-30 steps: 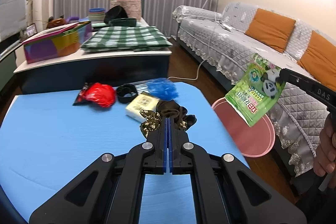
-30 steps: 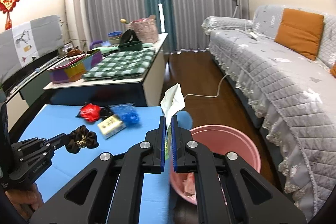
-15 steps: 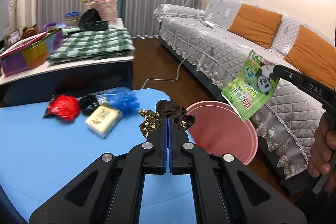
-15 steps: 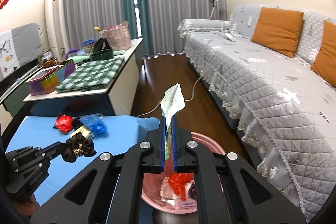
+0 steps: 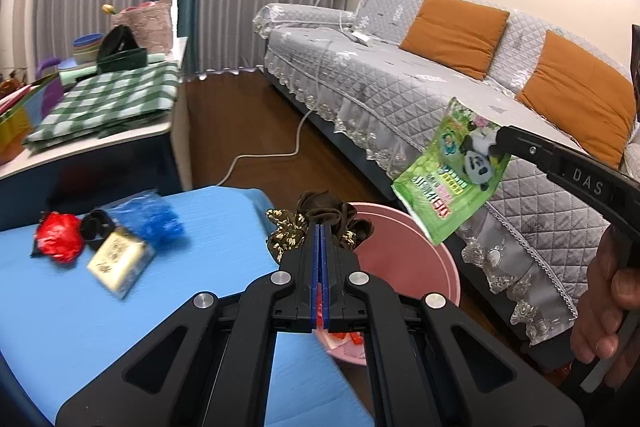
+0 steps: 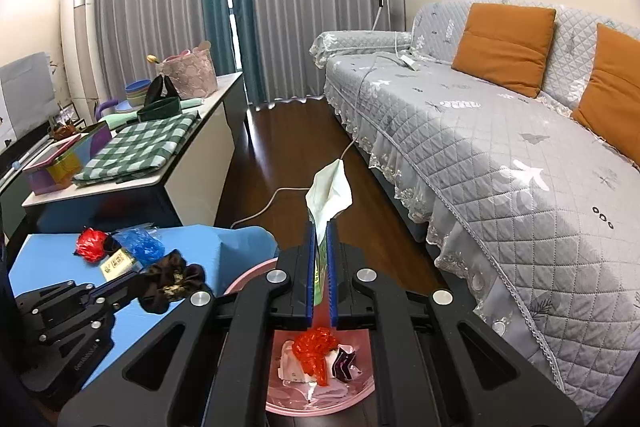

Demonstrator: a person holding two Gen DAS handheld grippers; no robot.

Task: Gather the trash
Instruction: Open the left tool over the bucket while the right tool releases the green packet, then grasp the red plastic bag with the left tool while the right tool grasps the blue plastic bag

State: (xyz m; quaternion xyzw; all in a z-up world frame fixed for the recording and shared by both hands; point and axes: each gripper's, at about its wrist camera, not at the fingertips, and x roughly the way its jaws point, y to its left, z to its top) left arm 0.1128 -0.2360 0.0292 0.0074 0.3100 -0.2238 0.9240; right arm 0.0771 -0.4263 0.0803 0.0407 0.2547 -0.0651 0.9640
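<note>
My left gripper (image 5: 320,227) is shut on a dark brown patterned scrunchie (image 5: 320,215) and holds it at the blue table's right edge, over the near rim of the pink bin (image 5: 404,255). My right gripper (image 6: 320,227) is shut on a green panda wrapper (image 6: 329,195), also in the left wrist view (image 5: 448,171), directly above the bin (image 6: 320,367), which holds red and white trash. The left gripper with the scrunchie (image 6: 172,279) shows at lower left in the right wrist view.
On the blue table (image 5: 100,327) lie a red wrapper (image 5: 60,239), a black ring (image 5: 96,227), a blue plastic bag (image 5: 148,219) and a yellow packet (image 5: 120,263). A grey sofa (image 6: 500,167) stands right. A white cable (image 5: 280,151) crosses the wooden floor.
Both grippers have moved right toward the pink bin. The scrunchie now hangs at the bin's rim and the wrapper sits over the bin's inside.
</note>
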